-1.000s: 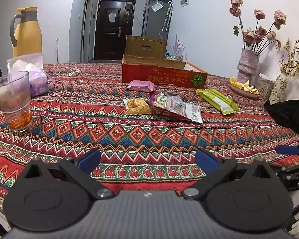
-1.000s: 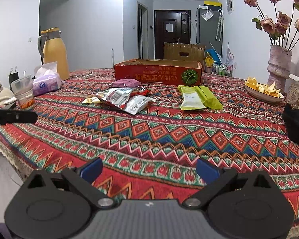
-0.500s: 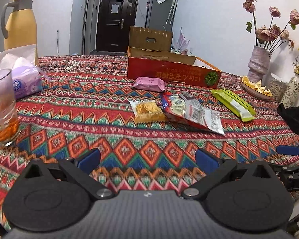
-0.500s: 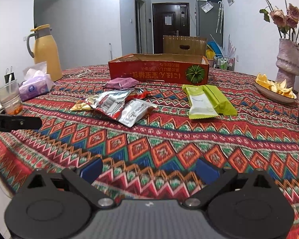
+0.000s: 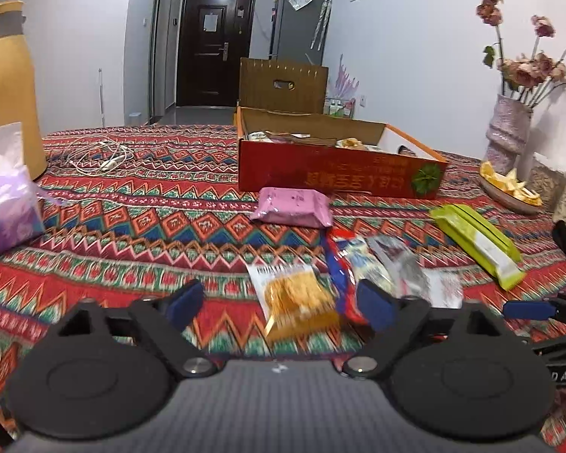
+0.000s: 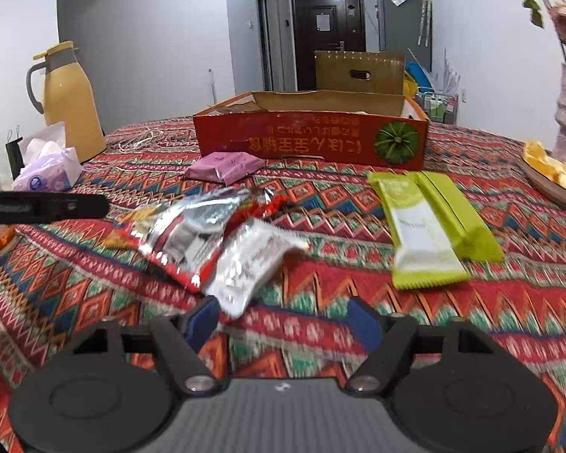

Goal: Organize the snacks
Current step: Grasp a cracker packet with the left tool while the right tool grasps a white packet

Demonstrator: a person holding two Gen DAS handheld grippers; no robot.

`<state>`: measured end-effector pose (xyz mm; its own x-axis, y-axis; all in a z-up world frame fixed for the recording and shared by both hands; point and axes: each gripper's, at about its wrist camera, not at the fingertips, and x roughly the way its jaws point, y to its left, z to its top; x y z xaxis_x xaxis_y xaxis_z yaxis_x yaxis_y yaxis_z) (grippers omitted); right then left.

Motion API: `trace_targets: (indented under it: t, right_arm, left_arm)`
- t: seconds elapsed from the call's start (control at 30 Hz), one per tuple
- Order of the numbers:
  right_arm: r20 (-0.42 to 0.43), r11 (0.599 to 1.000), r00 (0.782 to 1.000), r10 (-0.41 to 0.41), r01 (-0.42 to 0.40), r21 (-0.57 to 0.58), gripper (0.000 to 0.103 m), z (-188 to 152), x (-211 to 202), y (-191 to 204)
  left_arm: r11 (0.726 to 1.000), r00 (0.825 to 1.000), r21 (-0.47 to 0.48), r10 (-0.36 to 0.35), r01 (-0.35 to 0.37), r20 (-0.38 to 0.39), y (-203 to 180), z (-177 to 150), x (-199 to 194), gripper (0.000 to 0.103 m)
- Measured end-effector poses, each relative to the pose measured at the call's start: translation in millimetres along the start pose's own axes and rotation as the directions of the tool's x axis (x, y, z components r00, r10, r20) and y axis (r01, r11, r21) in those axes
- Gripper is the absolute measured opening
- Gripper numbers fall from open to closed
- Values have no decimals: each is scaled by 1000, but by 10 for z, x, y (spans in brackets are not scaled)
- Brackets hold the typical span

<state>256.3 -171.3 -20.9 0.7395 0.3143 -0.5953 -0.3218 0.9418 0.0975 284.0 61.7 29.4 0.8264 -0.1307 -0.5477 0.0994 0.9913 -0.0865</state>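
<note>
Both sets of fingers are closing, gripping nothing. Our left fingers [image 5: 279,304] straddle the cracker packet [image 5: 296,302]; right fingers [image 6: 283,321] reach the silver packet [image 6: 251,264]. Risk: slick overlapping wrappers slide on the tabletop [image 6: 358,264], missing the red box [image 6: 313,139] beyond.

Yellow thermos jug [image 6: 69,100], left of frame. Purple tissue pack [image 6: 49,173] beside it. White earphone cable [image 5: 102,154] on the patterned cloth [image 5: 151,219]. Vase of dried roses [image 5: 509,132], right. Dish of orange peel [image 5: 509,188] near the vase. Dark door [image 5: 215,41], background.
</note>
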Motion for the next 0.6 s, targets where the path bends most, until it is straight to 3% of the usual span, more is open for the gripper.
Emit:
trace_targets:
  t: [0.03, 0.1, 0.17, 0.2, 0.27, 0.37, 0.47, 0.53, 0.57, 0.6]
  right_arm:
    - [-5, 1000, 1000, 3, -3, 0, 66, 50, 63, 2]
    - [-15, 1000, 1000, 11, -11, 10, 46, 123, 161, -12]
    - [-16, 1000, 1000, 7, -6, 10, 33, 178, 237, -12]
    - [-18, 1000, 1000, 7, -7, 5, 18, 203, 263, -11]
    - [-20, 1000, 1000, -8, 8, -4, 8, 238, 293, -16]
    - [-13, 995, 996, -93, 92, -24, 8, 255, 296, -65]
    - [6, 995, 995, -98, 98, 35, 16, 289, 268, -171]
    - [21, 996, 997, -73, 72, 56, 30, 313, 255, -196]
    - [21, 996, 998, -59, 57, 64, 49, 332, 270, -195]
    - [20, 997, 999, -45, 44, 70, 59, 347, 292, -186]
  left_arm:
    - [1000, 1000, -10, -5, 5, -13, 23, 38, 92, 78]
    - [999, 999, -31, -33, 32, -34, 48, 78, 231, 76]
    - [997, 996, -49, -57, 54, -62, 63, 89, 361, 76]
    - [997, 995, -52, -65, 61, -73, 60, 84, 407, 76]
    - [995, 993, -56, -81, 77, -88, 56, 65, 482, 76]
    - [996, 993, -62, -76, 71, -89, 62, 18, 535, 75]
    - [997, 996, -50, -54, 51, -73, 56, -12, 528, 71]
    - [998, 997, -39, -45, 42, -67, 43, -29, 518, 70]
    - [999, 997, -32, -41, 39, -64, 32, -40, 510, 70]
    - [999, 997, -28, -35, 33, -62, 23, -49, 501, 71]
